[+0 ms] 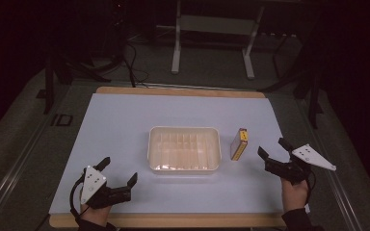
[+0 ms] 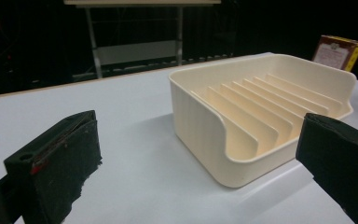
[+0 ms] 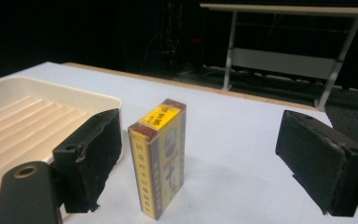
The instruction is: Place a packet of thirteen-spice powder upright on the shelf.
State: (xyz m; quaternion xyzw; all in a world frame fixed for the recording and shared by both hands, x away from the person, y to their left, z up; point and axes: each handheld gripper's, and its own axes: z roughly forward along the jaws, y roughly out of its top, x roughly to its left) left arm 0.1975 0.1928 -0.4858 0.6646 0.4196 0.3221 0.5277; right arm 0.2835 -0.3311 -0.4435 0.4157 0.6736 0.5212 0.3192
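Observation:
A cream ribbed tray [image 1: 184, 130] [image 2: 200, 121] [image 3: 9, 88] sits in the middle of the white table cover. A small yellow and maroon box [image 1: 239, 144] [image 3: 159, 157] stands upright just right of it; its top shows behind the tray's far corner [image 2: 338, 51] in the left gripper view. My right gripper [image 1: 272, 147] [image 3: 200, 163] is open near the table's right edge, and the box stands ahead of its jaws, nearer the left one, untouched. My left gripper [image 1: 119, 170] [image 2: 200, 163] is open at the front left, empty, pointing at the tray's near corner.
A wooden board [image 1: 173, 91] edges the white cover [image 1: 125, 120]. Beyond the table stands a metal-legged bench [image 1: 212, 29] [image 3: 284, 56] on a dark floor with cables [image 1: 130, 67]. Bare cover lies on all sides of the tray.

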